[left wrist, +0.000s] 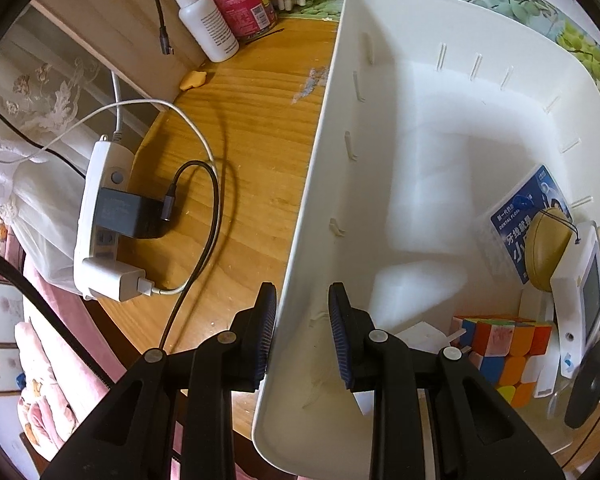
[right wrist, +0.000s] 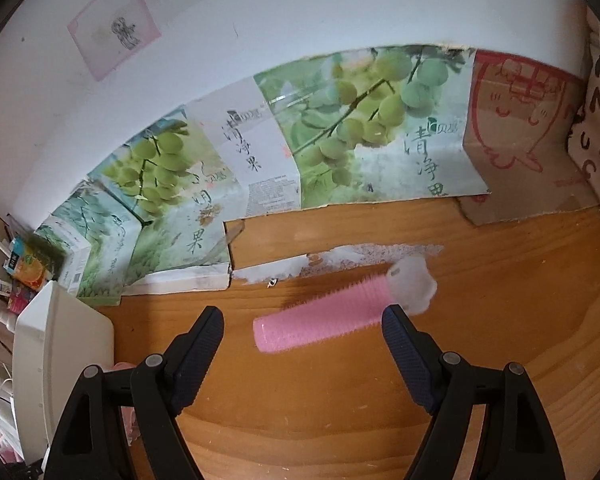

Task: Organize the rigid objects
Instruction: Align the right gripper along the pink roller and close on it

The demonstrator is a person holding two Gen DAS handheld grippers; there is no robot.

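Observation:
My left gripper (left wrist: 303, 326) straddles the near side wall of a white plastic bin (left wrist: 420, 152), one pad outside and one inside, shut on that wall. At the bin's right end lie a Rubik's cube (left wrist: 500, 352), a blue dental floss box (left wrist: 516, 216), a tan oval case (left wrist: 546, 254), a white device with a screen (left wrist: 584, 300) and a black disc (left wrist: 592, 384). My right gripper (right wrist: 303, 315) hangs open over the wooden table (right wrist: 340, 400). A pink ribbed roller (right wrist: 320, 320) with a frosted white cap (right wrist: 412, 284) lies just beyond and between its fingertips, untouched.
Left of the bin sit a white power strip (left wrist: 100, 216) with chargers and looping cables, a white spray bottle (left wrist: 208, 20) and a pink can (left wrist: 242, 4). Grape-printed cardboard (right wrist: 340, 140) lines the wall behind the table. The bin's corner (right wrist: 56, 340) shows left of the right gripper.

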